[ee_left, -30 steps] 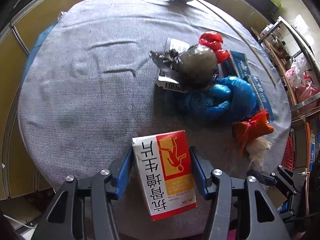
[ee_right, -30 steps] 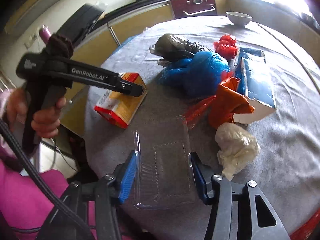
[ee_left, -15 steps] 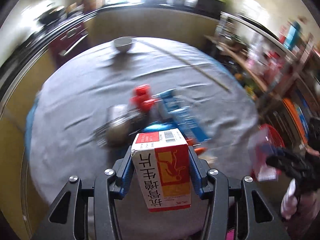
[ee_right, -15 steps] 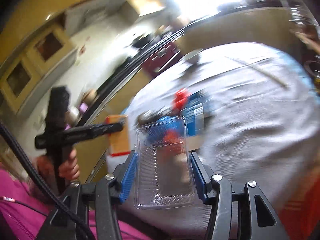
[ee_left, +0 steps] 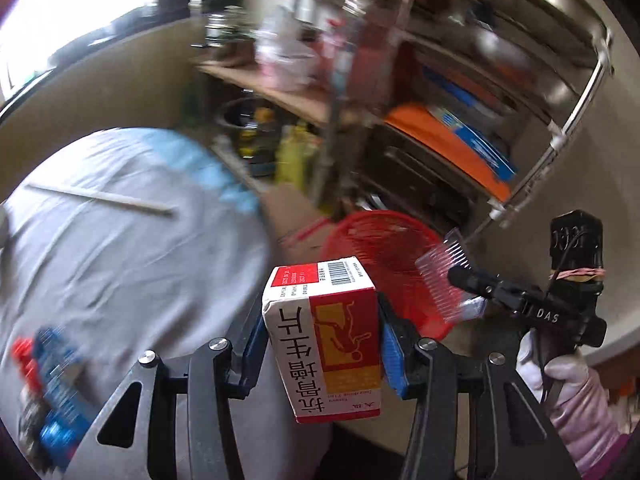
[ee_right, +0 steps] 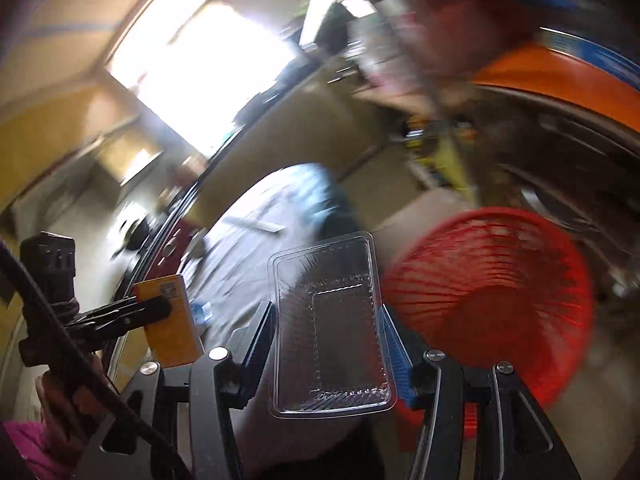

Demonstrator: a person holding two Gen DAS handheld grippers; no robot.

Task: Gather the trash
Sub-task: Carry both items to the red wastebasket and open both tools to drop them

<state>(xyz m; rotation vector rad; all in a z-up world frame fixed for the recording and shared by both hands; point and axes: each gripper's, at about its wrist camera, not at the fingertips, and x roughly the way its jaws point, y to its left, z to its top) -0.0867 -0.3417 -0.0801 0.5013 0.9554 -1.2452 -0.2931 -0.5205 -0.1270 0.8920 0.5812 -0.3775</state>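
Motion blur smears the shelves (ee_left: 420, 92) and their contents beyond telling. The red basket (ee_right: 492, 292) is partly hidden behind the gripper frame, and the blue and red litter (ee_left: 44, 384) on the table is unreadable.

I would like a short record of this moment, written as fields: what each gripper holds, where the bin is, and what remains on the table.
left gripper: shut on the carton, white, red and yellow, printed characters
right gripper: shut on the clear plastic tray
red basket: beside the table, ahead of both grippers, looks empty as far as the blur allows
table: grey cloth; a thin pale stick lies on it; blurred blue and red trash near its edge
image quality: strong motion blur
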